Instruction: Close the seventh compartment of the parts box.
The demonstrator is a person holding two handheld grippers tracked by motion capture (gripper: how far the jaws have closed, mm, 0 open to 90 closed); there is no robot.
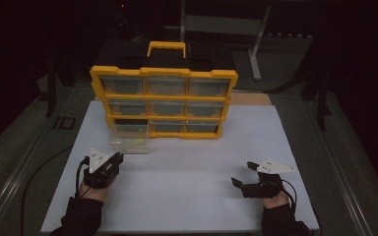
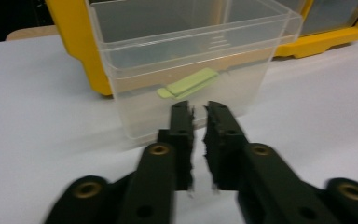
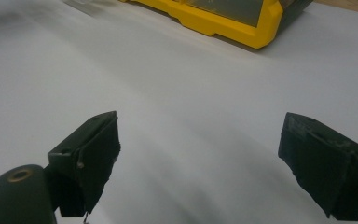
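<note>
Clear glossy plastic bin point(image 2: 186, 70); yellow plastic organizer point(image 1: 163, 101); matt white board point(image 1: 187, 187).

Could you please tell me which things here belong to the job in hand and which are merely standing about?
In the job:
- clear plastic bin pulled out onto the white board
- pale green flat clip inside it
- yellow drawer organiser
- left gripper, jaws nearly shut, empty

Standing about:
- right gripper, open, idle
- grey metal stand behind

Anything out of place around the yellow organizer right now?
Yes: one clear drawer bin sits out on the white board before the yellow organizer, lower-left slot. It holds a pale green clip.
</note>
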